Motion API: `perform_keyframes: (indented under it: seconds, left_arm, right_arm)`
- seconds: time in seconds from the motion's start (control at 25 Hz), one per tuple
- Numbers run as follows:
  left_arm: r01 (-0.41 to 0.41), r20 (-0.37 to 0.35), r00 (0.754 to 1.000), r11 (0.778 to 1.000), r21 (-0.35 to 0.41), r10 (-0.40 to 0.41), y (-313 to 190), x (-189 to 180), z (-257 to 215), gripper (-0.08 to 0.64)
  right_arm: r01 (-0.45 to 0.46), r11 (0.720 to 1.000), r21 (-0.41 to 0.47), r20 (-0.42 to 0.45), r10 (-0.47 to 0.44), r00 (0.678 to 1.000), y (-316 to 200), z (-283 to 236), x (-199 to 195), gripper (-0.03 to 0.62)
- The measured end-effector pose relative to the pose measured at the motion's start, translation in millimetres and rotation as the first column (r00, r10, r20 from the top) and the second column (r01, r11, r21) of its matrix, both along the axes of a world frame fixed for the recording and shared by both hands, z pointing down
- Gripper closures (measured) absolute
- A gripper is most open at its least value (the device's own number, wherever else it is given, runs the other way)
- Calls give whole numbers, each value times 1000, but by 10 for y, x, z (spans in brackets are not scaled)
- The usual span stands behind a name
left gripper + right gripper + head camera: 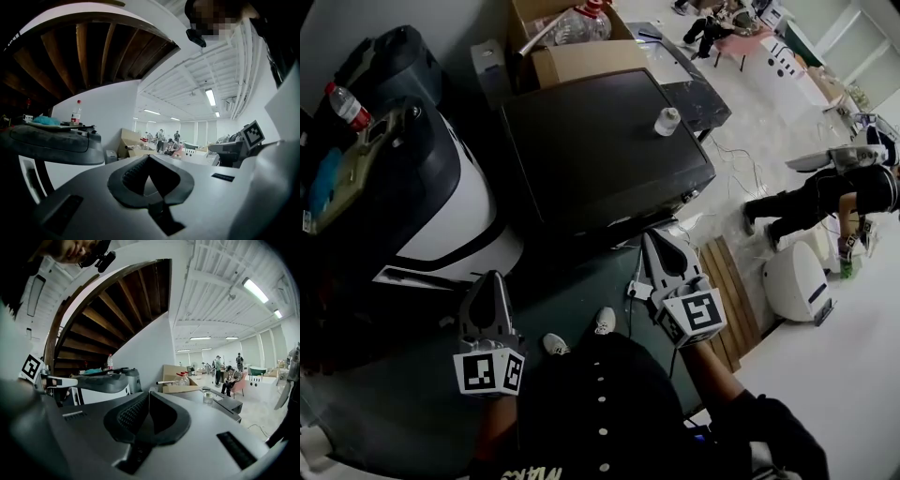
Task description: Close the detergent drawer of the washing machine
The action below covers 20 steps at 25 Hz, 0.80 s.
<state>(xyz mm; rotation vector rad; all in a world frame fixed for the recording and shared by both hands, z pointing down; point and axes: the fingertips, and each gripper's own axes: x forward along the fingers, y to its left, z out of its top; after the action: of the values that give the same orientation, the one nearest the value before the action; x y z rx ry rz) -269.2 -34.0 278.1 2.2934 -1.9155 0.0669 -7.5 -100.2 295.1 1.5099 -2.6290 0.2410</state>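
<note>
The washing machine (600,155) stands ahead of me, seen from above with its dark flat top; its front face runs along the near edge and I cannot make out the detergent drawer. My right gripper (656,236) hangs just before that front edge, jaws shut on nothing. Further left and lower in the head view, my left gripper (494,277) is also shut and empty, apart from the machine. In the right gripper view the closed tips (149,392) point level past the washer's top (220,404). The left gripper view shows its tips (149,157) together.
A small white jar (667,121) sits on the washer's top. A black-and-white machine (422,197) with a red-capped bottle (345,103) stands left. Behind is a cardboard box (572,52). On the floor right are a wooden pallet (727,291) and a white appliance (797,281); a person (825,197) bends there.
</note>
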Motion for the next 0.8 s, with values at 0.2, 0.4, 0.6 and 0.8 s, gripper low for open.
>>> perform_keyframes:
  seconds: [0.2, 0.4, 0.6, 0.8]
  left_arm:
    - [3, 26, 1000, 999, 39, -4, 9, -71, -119, 552]
    - [10, 33, 999, 997, 73, -12, 1, -149, -250, 552]
    - [18, 47, 999, 995, 102, -23, 5, -223, -358, 552]
    - [34, 63, 997, 993, 113, -41, 29, -287, -395, 552]
  right_arm:
    - [-23, 997, 68, 44, 20, 999, 48, -309, 93, 558]
    - [-43, 994, 104, 45, 39, 998, 47, -499, 201, 558]
    - [-40, 987, 157, 96, 26, 995, 73, -692, 206, 558]
    - [-32, 982, 185, 90, 15, 996, 99, -753, 240, 558]
